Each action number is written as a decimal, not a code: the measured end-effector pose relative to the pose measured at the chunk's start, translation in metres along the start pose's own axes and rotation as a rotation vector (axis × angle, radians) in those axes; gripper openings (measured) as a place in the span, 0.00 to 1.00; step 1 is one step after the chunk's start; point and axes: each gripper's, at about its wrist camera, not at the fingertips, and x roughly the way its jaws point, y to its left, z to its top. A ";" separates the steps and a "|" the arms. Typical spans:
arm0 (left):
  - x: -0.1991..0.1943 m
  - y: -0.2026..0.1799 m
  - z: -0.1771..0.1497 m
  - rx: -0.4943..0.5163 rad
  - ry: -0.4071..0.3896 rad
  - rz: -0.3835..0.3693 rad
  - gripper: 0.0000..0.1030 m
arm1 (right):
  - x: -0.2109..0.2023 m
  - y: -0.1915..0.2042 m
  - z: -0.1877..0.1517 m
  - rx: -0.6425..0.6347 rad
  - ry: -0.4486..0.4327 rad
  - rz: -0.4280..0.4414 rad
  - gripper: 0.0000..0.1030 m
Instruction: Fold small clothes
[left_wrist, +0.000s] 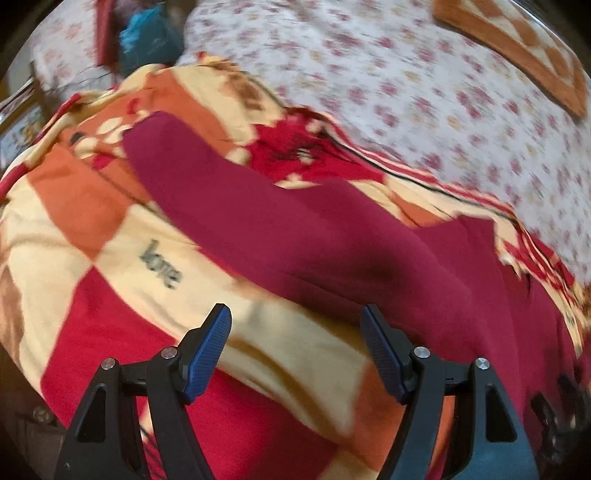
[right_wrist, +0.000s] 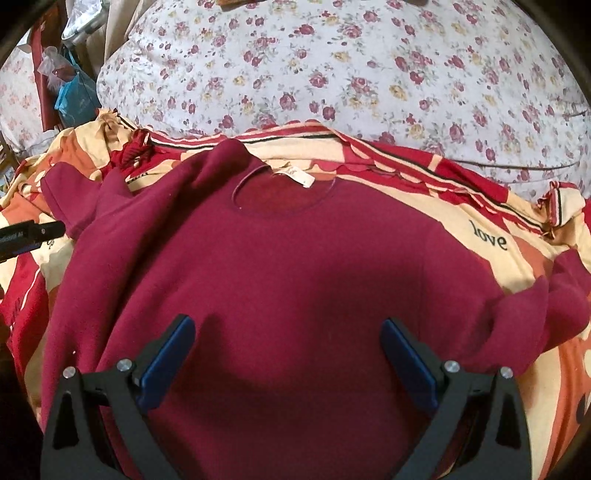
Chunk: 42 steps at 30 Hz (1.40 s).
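One maroon sweater (right_wrist: 280, 266) lying flat, front up, on a patchwork blanket (right_wrist: 480, 225) of red, orange and cream, spread over a bed with a floral sheet (right_wrist: 332, 74). Neckline with its white label (right_wrist: 295, 179) toward the far edge of the blanket, just short of the striped border. Two sleeves: one stretched out across the blanket on the left, its cuff near the blanket's far left edge; the other bunched at the right, rumpled up against the blanket's right side.

Right gripper (right_wrist: 288, 336) hovering above the sweater's chest, jaws spread wide, nothing between them — only maroon cloth below. Blue pads (right_wrist: 166, 362) facing inward (two, one per finger).

Left gripper (left_wrist: 295, 328) over the blanket beside the long sleeve, jaws likewise wide apart and empty; right-hand finger above the sleeve's edge, left-hand finger above bare cream blanket. Blurred in this view, so contact with the cloth cannot be told. Tip of this gripper also seen at the left edge of the right wrist view, just beside the sleeve.

Open room: a broad stretch of floral sheet beyond the blanket, and bare blanket to the left of the sleeve. The word "love" printed on the blanket — seen once in each view. One blue bag (right_wrist: 74, 96) hanging off the bed's far left corner, well apart from the sweater. One orange-checked cushion (left_wrist: 524, 48) at the far right.
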 end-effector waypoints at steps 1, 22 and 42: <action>0.002 0.008 0.005 -0.018 -0.005 0.031 0.52 | 0.000 0.000 0.000 0.000 0.000 0.001 1.00; 0.086 0.114 0.124 -0.191 -0.064 0.278 0.15 | 0.003 0.003 0.001 -0.018 0.020 0.046 1.00; -0.056 -0.075 0.088 0.130 -0.167 -0.284 0.00 | -0.032 -0.011 0.018 0.029 -0.098 0.065 1.00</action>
